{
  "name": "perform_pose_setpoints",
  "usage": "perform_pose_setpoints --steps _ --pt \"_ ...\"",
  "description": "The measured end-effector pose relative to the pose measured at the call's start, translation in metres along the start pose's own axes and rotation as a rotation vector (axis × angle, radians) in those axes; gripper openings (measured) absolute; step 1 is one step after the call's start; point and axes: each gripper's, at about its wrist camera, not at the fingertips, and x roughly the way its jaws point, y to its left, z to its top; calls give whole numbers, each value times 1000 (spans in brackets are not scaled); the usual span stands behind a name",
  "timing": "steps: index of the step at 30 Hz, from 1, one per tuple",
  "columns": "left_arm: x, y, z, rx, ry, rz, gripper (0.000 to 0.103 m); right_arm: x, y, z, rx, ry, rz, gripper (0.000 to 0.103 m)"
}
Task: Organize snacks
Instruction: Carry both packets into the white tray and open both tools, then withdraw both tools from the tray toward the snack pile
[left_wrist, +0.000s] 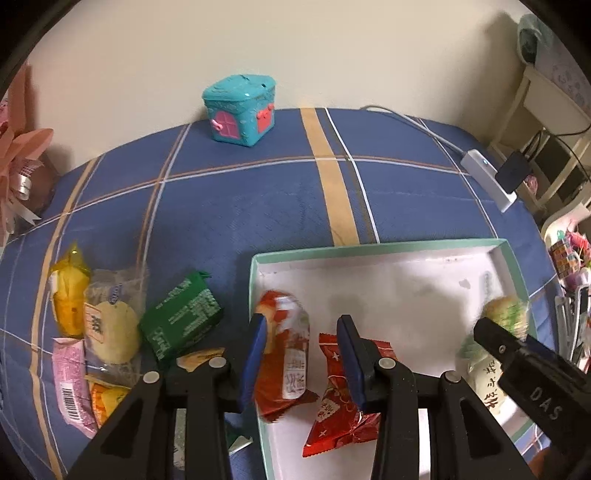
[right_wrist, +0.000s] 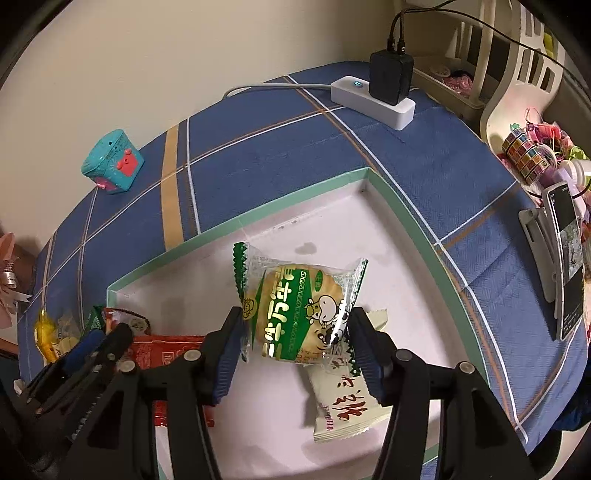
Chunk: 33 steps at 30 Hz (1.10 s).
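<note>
A green-rimmed white tray (left_wrist: 369, 249) lies on the blue plaid cloth. My left gripper (left_wrist: 302, 326) hangs over its left end. A blurred red-orange snack packet (left_wrist: 286, 354) leans on the left pad, and white tray shows between it and the right pad. A red starred packet (left_wrist: 340, 406) lies beside it. My right gripper (right_wrist: 295, 317) is over the tray's middle with a green cracker packet (right_wrist: 295, 314) loose between its pads, only the wrapper edges brushing them. Under it lies a white packet (right_wrist: 343, 406).
Left of the tray lie loose snacks: a yellow one (left_wrist: 68, 295), a clear-wrapped cracker (left_wrist: 114, 325), a green pack (left_wrist: 181, 321) and a pink one (left_wrist: 72, 384). A teal toy house (left_wrist: 242, 110) stands by the wall, a power strip (right_wrist: 373, 99) at the back right, a phone stand (right_wrist: 565, 258) at the right.
</note>
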Motion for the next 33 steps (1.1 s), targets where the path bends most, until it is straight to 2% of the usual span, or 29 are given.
perform_pose_setpoints --steps 3,6,10,12,15,18,19,28,33 --pt "-8 3 2 -1 -10 27 64 -1 -1 0 -6 -1 -13 69" --pt "-13 8 3 -15 0 44 70 -4 -2 0 -12 -4 -25 70" --pt "-16 18 1 -47 19 77 93 -9 -1 -4 -31 -12 -42 85" --pt "-18 25 -1 -67 22 94 99 -11 0 -6 -39 -12 -41 88" --pt "-22 36 -6 -102 23 103 103 -13 1 -10 -50 -11 -36 92" --pt "-29 44 -12 -124 -3 105 103 -17 4 -14 -69 -15 -36 97" --pt "-31 45 -14 -128 -10 108 103 -19 5 -16 -75 -18 -36 102" --pt "-51 55 -34 -156 -53 80 103 -36 22 -34 -160 -32 -30 102" --pt "-60 64 -40 -155 -72 149 103 -39 26 -43 -171 -19 -42 102"
